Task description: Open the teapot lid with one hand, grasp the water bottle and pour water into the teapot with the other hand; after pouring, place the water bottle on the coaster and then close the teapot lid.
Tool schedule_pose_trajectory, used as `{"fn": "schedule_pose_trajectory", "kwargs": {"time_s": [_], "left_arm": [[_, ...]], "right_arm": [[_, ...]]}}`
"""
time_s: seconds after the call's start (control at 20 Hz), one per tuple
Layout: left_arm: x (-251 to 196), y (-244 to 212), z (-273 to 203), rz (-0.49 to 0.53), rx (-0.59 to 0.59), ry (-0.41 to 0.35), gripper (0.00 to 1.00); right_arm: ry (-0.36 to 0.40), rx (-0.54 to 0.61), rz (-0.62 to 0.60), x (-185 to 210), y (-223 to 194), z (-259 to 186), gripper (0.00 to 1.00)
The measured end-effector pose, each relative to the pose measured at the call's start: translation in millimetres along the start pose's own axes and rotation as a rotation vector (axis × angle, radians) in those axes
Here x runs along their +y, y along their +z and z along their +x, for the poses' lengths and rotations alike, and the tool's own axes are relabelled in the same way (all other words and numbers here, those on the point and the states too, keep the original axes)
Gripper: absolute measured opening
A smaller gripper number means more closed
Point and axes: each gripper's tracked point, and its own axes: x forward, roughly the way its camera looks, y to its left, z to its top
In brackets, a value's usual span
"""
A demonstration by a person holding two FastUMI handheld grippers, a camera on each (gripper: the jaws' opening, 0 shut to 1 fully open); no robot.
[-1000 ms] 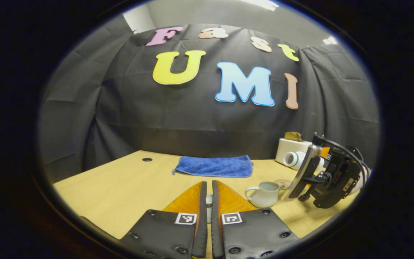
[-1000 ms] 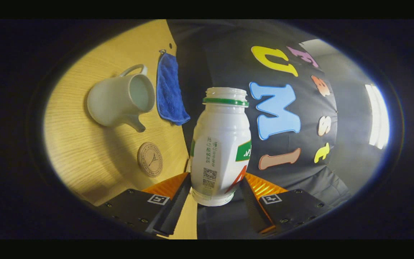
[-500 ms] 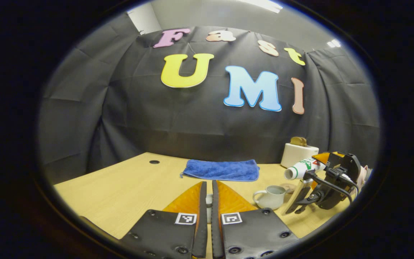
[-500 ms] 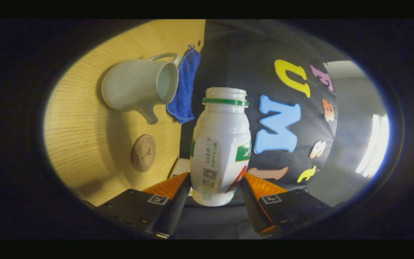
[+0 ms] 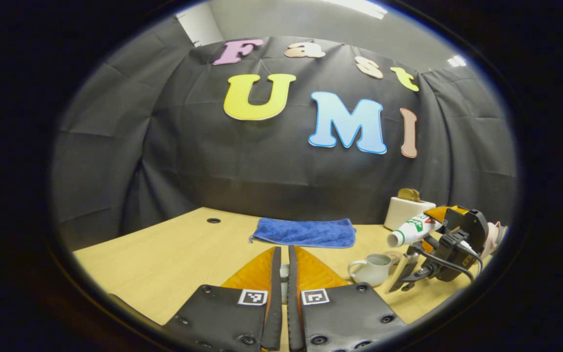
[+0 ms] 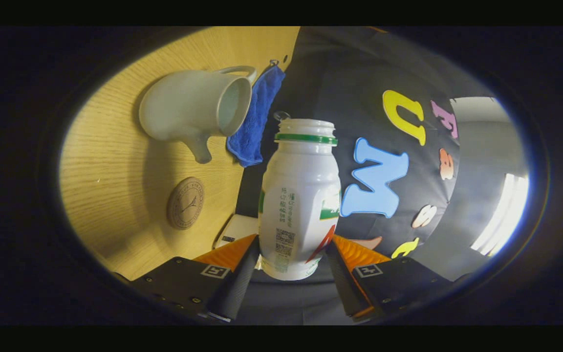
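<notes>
Down at the bottom of the booth, got a pale wooden desk (image 5: 164,254) carrying everything. Toward the back of it, got a blue towel (image 5: 303,232) lying flat, probably parked there for spills.

Next down in size, the right hand-held gripper (image 6: 291,242): clamped on both sides of the lower body of a white bottle (image 6: 301,195), cap off. Gripped low like that presumably to leave the neck free for pouring. Tipped over on its side in the left gripper view, mouth pointing toward the teapot (image 6: 188,110) and hanging just above and beside its rim. Can't make out any stream, so fits either lining up to pour or just finishing one. Not calling it.

Then the teapot itself: standing upright on the desk, top wide open, nothing covering it. Can't read the water level inside.

Just past the spout, got a round coaster (image 6: 185,203) lying bare, near the teapot but not touching. Handy as the bottle's landing spot.

Smallest bit: left hand-held gripper (image 5: 284,252) held well off to the side of the teapot, fingers squeezed nearly together on something small and pale, most likely the lid (image 5: 284,274), though too hidden to swear to. Makes sense as a way of keeping it clear of the pour.
</notes>
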Motion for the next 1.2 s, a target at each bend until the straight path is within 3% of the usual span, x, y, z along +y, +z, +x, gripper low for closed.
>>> {"fn": "schedule_pose_trajectory", "kwargs": {"time_s": [0.1,0.15,0.2,0.25,0.3,0.35,0.65,0.7,0.8,0.85,0.9,1.2], "left_arm": [[0,0,1,-0.002,-0.001,-0.001,0.11],[0,2,1,-0.003,-0.002,-0.001,0.11],[1,2,1,-0.004,-0.002,-0.001,0.11],[2,2,0,-0.003,-0.003,0.000,0.11],[2,2,-1,-0.004,-0.004,0.001,0.15],[3,3,-1,-0.005,-0.004,0.000,0.15],[6,4,-1,-0.003,-0.001,0.006,0.15],[7,3,-1,-0.002,-0.001,0.007,0.11],[9,4,-2,-0.005,-0.002,0.009,0.15],[9,4,-1,-0.007,-0.003,0.010,0.11],[10,5,-1,-0.008,-0.003,0.011,0.15],[9,4,0,-0.008,-0.004,0.009,0.15]], "right_arm": [[-0.004,-0.006,-0.007,-1,1,1,0.77],[-0.005,-0.008,-0.011,-1,2,0,0.63],[-0.010,-0.009,-0.019,-2,1,0,0.63],[-0.015,-0.011,-0.028,-1,0,1,0.77],[-0.019,-0.012,-0.036,-1,-1,1,0.63],[-0.024,-0.015,-0.044,-1,-1,2,0.77],[-0.056,-0.025,-0.073,-3,-3,5,0.77],[-0.062,-0.026,-0.076,-3,-3,5,0.77],[-0.070,-0.027,-0.079,-2,-4,5,0.77],[-0.075,-0.028,-0.082,-3,-4,6,0.77],[-0.080,-0.029,-0.087,-3,-4,6,0.77],[-0.108,-0.038,-0.116,-4,-4,6,0.77]]}}
